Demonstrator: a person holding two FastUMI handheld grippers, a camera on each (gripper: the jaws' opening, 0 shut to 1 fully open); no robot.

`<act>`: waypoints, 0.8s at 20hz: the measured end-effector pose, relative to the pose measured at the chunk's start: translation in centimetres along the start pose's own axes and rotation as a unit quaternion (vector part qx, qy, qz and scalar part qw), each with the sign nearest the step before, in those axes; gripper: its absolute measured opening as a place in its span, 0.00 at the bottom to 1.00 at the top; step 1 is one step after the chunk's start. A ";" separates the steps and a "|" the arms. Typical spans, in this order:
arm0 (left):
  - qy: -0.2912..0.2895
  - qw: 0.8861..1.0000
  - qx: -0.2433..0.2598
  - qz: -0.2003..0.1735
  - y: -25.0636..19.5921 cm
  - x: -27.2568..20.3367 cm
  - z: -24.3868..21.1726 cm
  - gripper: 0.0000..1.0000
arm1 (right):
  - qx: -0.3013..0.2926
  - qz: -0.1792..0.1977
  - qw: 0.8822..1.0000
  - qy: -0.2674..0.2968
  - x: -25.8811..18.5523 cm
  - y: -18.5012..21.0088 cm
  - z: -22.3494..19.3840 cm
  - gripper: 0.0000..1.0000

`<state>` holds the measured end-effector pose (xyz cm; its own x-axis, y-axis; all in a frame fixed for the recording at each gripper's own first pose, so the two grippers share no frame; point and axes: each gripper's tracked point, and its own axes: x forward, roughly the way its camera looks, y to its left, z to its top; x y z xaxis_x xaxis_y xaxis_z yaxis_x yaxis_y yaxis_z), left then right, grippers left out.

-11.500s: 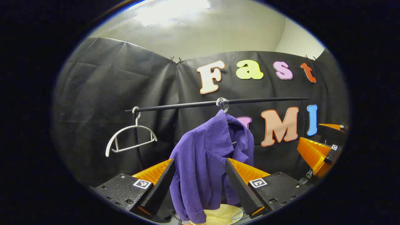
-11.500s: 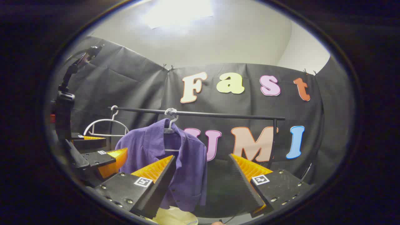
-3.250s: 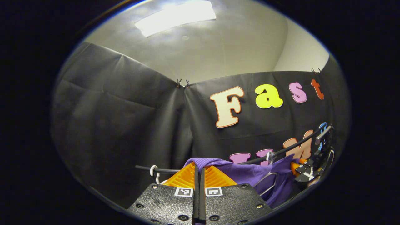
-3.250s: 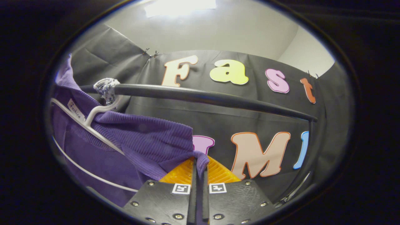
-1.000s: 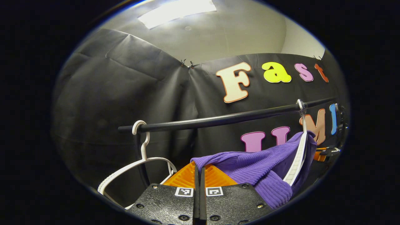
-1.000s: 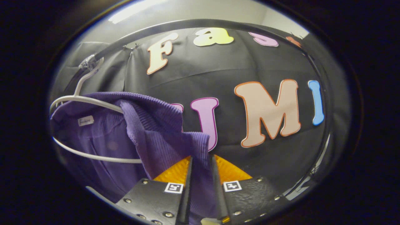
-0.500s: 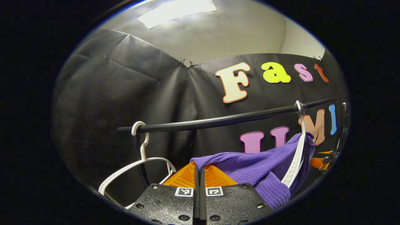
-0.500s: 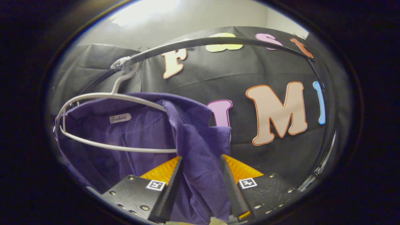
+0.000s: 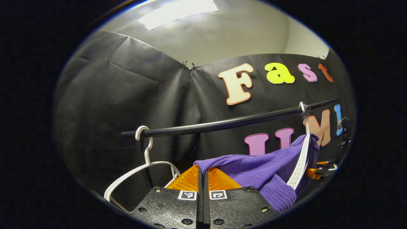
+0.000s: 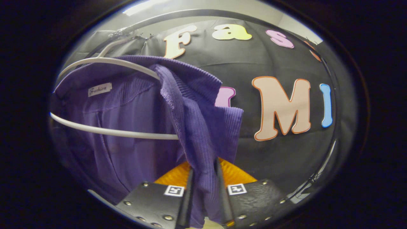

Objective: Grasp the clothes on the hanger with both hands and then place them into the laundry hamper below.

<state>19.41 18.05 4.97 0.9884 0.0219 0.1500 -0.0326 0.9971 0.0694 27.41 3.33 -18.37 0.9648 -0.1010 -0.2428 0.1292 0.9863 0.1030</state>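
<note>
A black cloth wall (image 9: 127,95) closes the booth under a pale ceiling with a bright light panel (image 9: 178,9), and a black clothes rail (image 9: 222,123) crosses in front of it. In the left gripper view an empty white hanger (image 9: 140,168) hooks onto the rail's near end. The purple ribbed shirt (image 9: 260,165) hangs farther along on a second white hanger (image 9: 300,159). The left gripper (image 9: 202,178) has its fingers pressed together on a fold of the shirt's shoulder, which stretches from the tips toward that hanger. The right gripper (image 10: 203,181) has the shirt's front edge (image 10: 203,133) hanging down between its fingers; the gap is narrow and the cloth fills it, so it looks clamped, though the contact itself is hard to make out. The shirt's neck label (image 10: 100,89) faces the right gripper view, with the hanger's lower bar (image 10: 111,131) crossing the fabric.
</note>
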 end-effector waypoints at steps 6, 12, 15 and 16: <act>-0.008 1.000 0.002 -0.006 0.0 0.0 0.7 0.00 | -0.003 -0.045 0.998 -0.042 0.5 -3.6 3.7 0.14; -0.023 1.000 0.005 -0.013 -0.1 0.3 1.9 0.00 | -0.008 -0.051 0.996 -0.072 3.0 -5.7 7.6 0.15; -0.029 0.999 0.000 -0.018 -0.1 0.6 2.6 0.02 | -0.016 -0.041 0.996 -0.082 4.7 -5.9 8.6 0.15; -0.031 0.999 0.001 -0.019 0.0 0.7 2.8 0.00 | -0.020 -0.037 0.996 -0.081 5.1 -5.9 8.7 0.14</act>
<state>19.65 17.88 7.81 0.9778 -0.0209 0.2085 0.0044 0.9969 0.0791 33.56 -4.12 -11.86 0.9778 -0.1899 -0.0886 0.1948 0.9795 0.0513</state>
